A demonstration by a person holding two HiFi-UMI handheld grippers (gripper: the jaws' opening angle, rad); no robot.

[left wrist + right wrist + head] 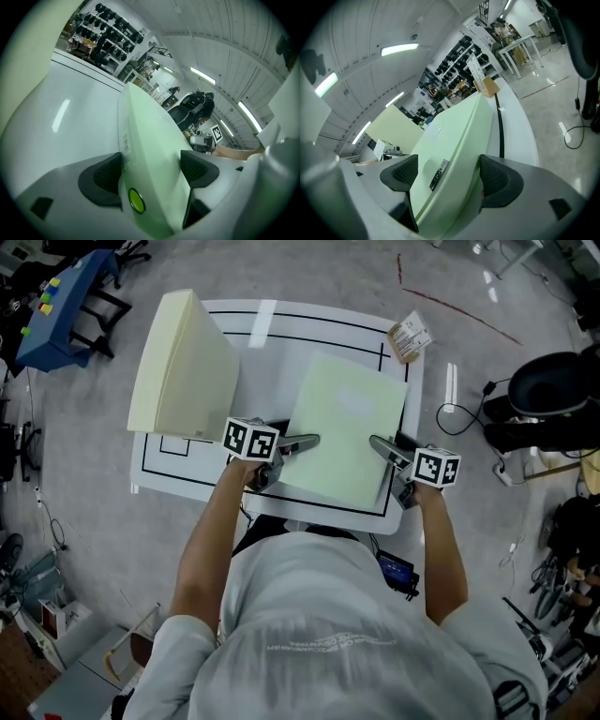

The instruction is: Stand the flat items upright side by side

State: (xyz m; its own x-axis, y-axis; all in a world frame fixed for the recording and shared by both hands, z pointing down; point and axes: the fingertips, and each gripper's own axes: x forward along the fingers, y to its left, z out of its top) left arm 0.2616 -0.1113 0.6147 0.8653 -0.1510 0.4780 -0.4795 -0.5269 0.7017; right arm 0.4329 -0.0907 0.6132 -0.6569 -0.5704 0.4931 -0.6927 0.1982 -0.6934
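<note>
- We see the green folder at the middle of the table, its broad face up and not yet on edge. We cannot tell whether its near edge is lifted off the tabletop.
- The left gripper takes the folder's near-left corner, about 7 o'clock of it. In the left gripper view the folder fills the gap and both pads sit against it, so we read this gripper as clamped on it.
- The right gripper takes the near-right corner, about 5 o'clock. In the right gripper view the jaws stand wide, but the thick folder spans them pad to pad, so we judge this gripper to be gripping too.
- The cream folder stands upright at about 10 o'clock of the green one, on the table's left part and well apart from it.
- A small carton lies at about 1 o'clock, at the table's far-right corner.
- Progress, as we judge it: one item is up and one is left. The green folder has yet to be tipped on edge and set beside the cream one.
</note>
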